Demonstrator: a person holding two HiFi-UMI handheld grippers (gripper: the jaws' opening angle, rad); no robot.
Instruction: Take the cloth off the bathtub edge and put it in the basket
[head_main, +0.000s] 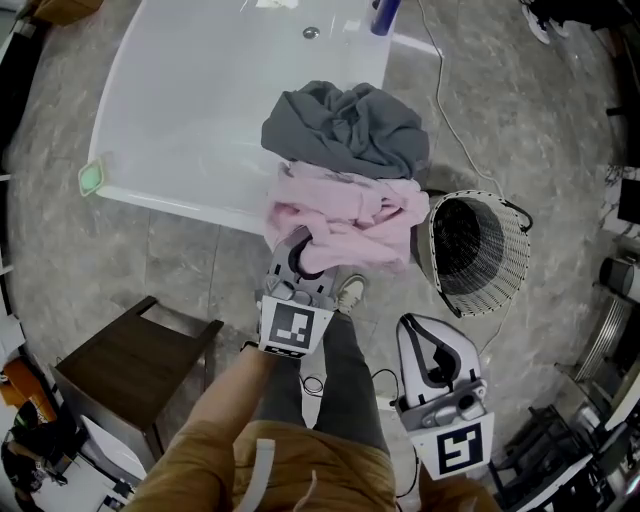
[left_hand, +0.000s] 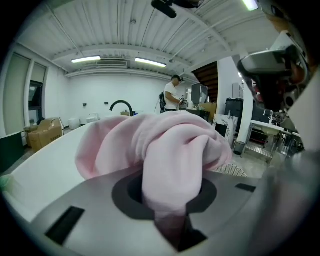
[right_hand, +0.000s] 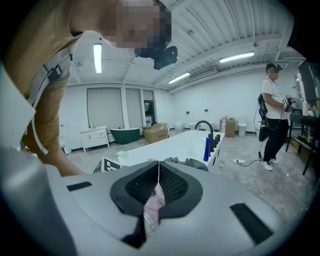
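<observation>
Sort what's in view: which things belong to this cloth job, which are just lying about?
Job: pink cloth, clamped in the left gripper; grey cloth beside it on the bathtub edge; wire basket.
Lying about: blue bottle; green pad on the tub rim; dark stool; right gripper, shut.

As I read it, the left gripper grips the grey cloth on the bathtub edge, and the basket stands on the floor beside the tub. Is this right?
Not the grey cloth: the left gripper grips the pink cloth, as the left gripper view shows. The basket does stand on the floor beside the bathtub.
</observation>
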